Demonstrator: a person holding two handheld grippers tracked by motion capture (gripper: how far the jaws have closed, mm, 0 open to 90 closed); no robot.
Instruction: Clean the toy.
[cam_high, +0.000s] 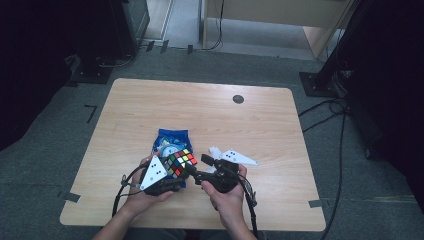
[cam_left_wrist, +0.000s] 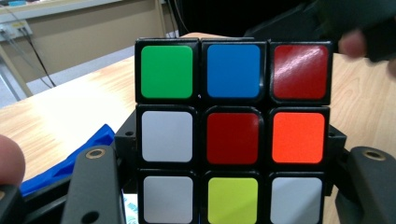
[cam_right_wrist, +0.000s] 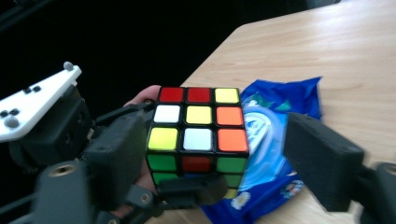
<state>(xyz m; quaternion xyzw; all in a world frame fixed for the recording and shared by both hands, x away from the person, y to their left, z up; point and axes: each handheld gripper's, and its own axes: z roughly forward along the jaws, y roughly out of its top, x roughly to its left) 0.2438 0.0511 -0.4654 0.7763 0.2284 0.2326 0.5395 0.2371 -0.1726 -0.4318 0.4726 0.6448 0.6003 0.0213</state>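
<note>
Left gripper view: cube (cam_left_wrist: 232, 133) held between the left gripper (cam_left_wrist: 233, 186) fingers (cam_left_wrist: 91, 186), one black finger at each lower side, pressing its flanks. Facing side, top row: green, blue, dark red; middle row: white, red, orange; bottom row: white, yellow-green, white. Blue packet (cam_left_wrist: 70, 161) lies low left, behind the left finger, on the wooden counter (cam_left_wrist: 60, 107). Blurred fingertip at the left edge; part of the other hand (cam_left_wrist: 355, 44) top right.

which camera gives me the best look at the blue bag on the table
The right gripper view: the blue bag lies flat on the table behind the cube, its print visible. The high view shows it small, partly hidden by the cube. The left gripper view catches just a blue corner.
</note>
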